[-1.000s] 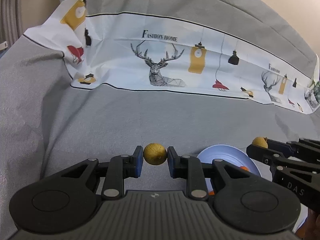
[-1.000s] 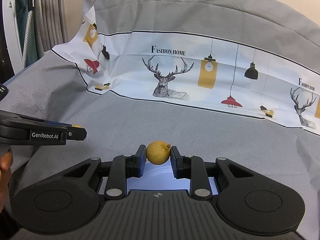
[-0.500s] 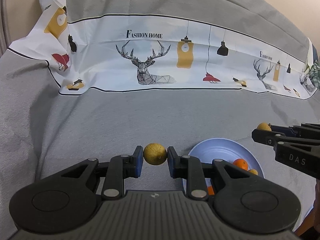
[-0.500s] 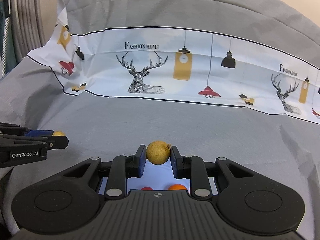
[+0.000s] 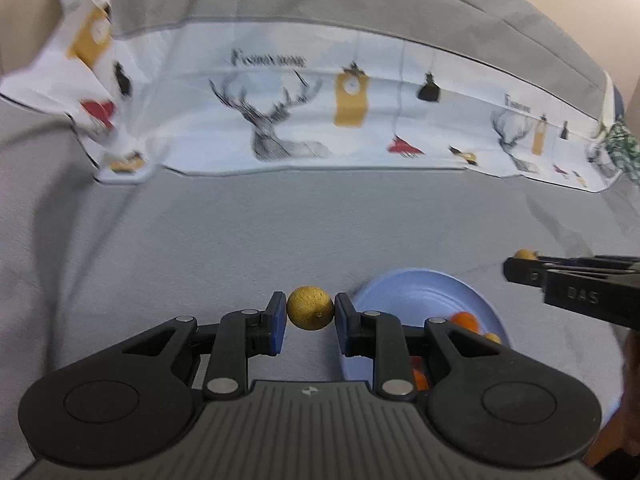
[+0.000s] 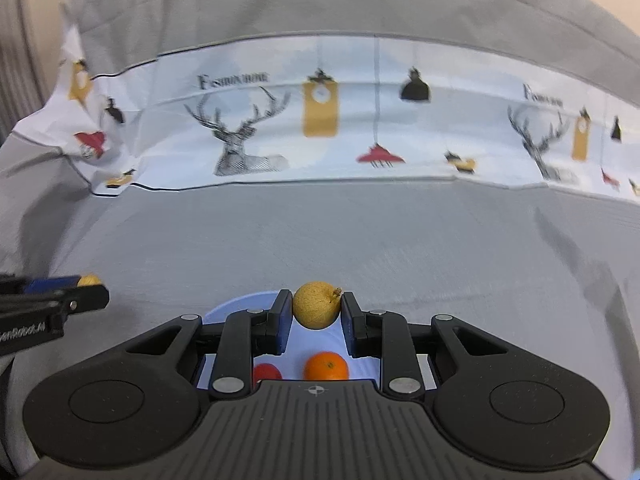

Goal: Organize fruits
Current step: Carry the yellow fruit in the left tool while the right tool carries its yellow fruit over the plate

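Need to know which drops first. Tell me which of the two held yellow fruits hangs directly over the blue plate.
The stemmed yellow fruit in the right claw: blue plate lies directly beneath. The left claw holds its smooth yellow fruit over grey cloth, beside the plate.

Black left tool (image 5: 310,312), blue pads (image 5: 277,322), silver screws.

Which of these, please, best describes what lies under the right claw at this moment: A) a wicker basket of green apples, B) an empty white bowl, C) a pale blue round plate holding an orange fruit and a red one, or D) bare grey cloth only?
C: in the right wrist view, the right claw holds a small yellow-brown round fruit above the pale blue round plate, where an orange fruit and a red fruit lie.
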Available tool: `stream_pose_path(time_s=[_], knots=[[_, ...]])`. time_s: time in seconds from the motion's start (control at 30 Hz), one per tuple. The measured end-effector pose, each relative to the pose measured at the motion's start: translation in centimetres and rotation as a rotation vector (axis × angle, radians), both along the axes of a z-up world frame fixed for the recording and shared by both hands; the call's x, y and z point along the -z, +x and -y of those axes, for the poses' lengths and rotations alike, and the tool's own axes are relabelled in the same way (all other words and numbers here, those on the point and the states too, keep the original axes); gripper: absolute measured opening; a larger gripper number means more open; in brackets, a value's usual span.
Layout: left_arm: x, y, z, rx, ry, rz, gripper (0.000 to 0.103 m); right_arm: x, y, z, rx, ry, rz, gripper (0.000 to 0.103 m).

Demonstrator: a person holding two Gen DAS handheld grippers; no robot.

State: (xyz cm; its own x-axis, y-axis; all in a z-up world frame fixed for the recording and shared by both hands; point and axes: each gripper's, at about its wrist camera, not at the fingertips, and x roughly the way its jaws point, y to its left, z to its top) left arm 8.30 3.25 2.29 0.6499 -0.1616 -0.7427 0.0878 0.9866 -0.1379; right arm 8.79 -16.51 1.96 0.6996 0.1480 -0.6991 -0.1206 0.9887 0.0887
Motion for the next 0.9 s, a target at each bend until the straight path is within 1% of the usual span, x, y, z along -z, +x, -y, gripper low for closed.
stream_pose_path(time_s=[0.07,0.13,0.2,0.27,0.47,0.63,0.7,0.77,0.9], knots=[[0.6,0.4,0.2,0.022,-0.06,-0.041,0.028,0.5,0.3,0.5,0.022,0.02,-0.036,0.027],[1.2,0.8,0.6,0.043,-0.104,-0.07,0.028,0.9,0.5,0.8,0.036,0.045,-0.062,0.027],[1.6,1.1,1.2,0.059,-0.136,-0.093,0.028,1.4,0.8,0.8,0.037,0.071,-0.092,0.027],[2.2,1.4,2.1,0.075,-0.153,-0.116,0.028,1.8,1.0,0.5,0.034,0.074,-0.116,0.027],[3.7,2.3,4.1,0.09,-0.109,-0.149,0.028,2.6,1.3,-0.7,0.032,0.065,-0.158,0.027],[4.4,3.0,4.8,0.094,-0.08,-0.163,0.028,3.4,1.4,-1.5,0.023,0.049,-0.182,0.027],[4.8,3.2,5.1,0.097,-0.053,-0.166,0.028,3.7,1.5,-1.7,0.033,0.033,-0.193,0.027],[5.2,3.3,5.4,0.098,-0.032,-0.171,0.028,3.9,1.6,-1.6,0.046,0.038,-0.205,0.027],[5.5,3.7,5.4,0.085,-0.02,-0.174,0.028,4.0,1.7,-1.6,0.05,0.035,-0.206,0.027]])
